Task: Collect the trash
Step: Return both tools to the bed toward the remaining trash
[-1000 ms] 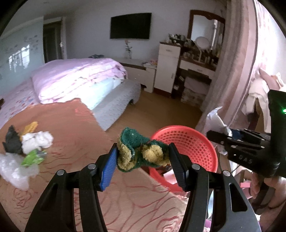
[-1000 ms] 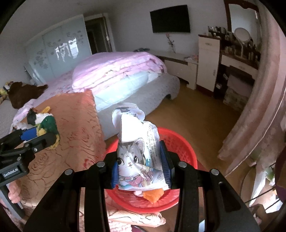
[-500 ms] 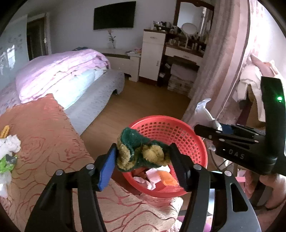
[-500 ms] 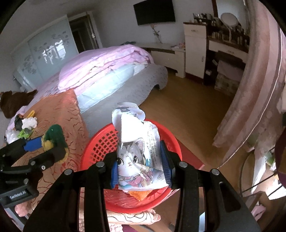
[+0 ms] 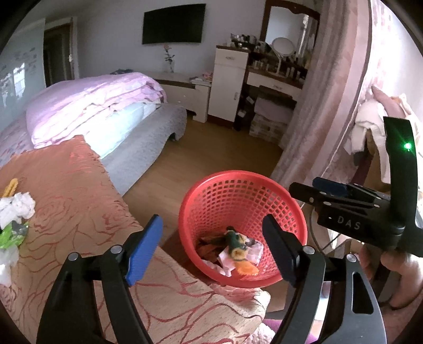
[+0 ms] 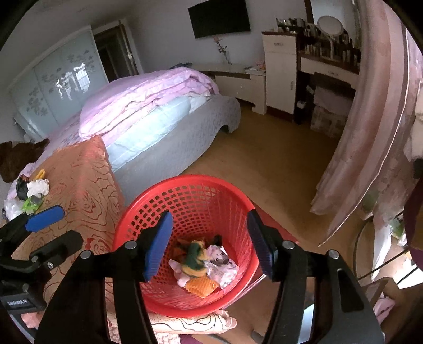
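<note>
Both grippers, left gripper [image 5: 212,248] and right gripper [image 6: 208,244], have just been opening and stand wide with nothing between the jaws. Directly below them, the green-yellow sponge [image 6: 195,258] and cat-print wrapper [image 6: 220,262] lie in the red basket [image 6: 158,195]. Lift clear before swinging toward the far trash pile [image 6: 29,193] on the orange cover [image 5: 68,185].

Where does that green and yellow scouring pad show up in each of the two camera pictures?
Left wrist view: green and yellow scouring pad lies low, right of centre, inside the red plastic mesh basket.
Right wrist view: pad lies low, near centre, in the same basket.
Shared landmark: black wall television.
</note>
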Available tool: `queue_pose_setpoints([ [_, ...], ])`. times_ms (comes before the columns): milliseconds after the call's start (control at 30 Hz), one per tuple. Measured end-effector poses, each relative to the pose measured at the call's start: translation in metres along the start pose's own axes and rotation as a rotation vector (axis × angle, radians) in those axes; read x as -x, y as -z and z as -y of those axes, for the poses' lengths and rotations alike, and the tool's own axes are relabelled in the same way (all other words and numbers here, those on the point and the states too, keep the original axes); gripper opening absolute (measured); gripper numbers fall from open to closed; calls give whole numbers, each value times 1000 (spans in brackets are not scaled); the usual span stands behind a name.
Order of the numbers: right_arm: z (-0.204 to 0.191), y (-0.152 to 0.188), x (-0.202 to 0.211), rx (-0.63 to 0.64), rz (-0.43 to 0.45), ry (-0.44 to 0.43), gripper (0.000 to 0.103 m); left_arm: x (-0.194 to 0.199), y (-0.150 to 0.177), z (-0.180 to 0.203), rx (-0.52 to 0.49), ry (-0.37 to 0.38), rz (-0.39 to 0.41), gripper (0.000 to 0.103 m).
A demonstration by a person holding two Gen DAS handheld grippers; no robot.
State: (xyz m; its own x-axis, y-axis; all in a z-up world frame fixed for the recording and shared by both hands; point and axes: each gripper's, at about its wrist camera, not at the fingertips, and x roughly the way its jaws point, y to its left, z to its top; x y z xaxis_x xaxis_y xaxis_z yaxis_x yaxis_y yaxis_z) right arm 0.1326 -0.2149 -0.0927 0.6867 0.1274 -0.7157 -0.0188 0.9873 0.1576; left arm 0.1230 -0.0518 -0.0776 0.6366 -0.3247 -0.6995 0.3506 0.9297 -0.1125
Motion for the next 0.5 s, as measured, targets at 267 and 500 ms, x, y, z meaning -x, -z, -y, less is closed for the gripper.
queue_pose_setpoints([
  [267,-10,2,3,22,11,-7,58,16,5,-11,16,-59,36,77],
  [500,-19,5,7,37,19,-25,61,23,7,-18,23,-108,41,77],
])
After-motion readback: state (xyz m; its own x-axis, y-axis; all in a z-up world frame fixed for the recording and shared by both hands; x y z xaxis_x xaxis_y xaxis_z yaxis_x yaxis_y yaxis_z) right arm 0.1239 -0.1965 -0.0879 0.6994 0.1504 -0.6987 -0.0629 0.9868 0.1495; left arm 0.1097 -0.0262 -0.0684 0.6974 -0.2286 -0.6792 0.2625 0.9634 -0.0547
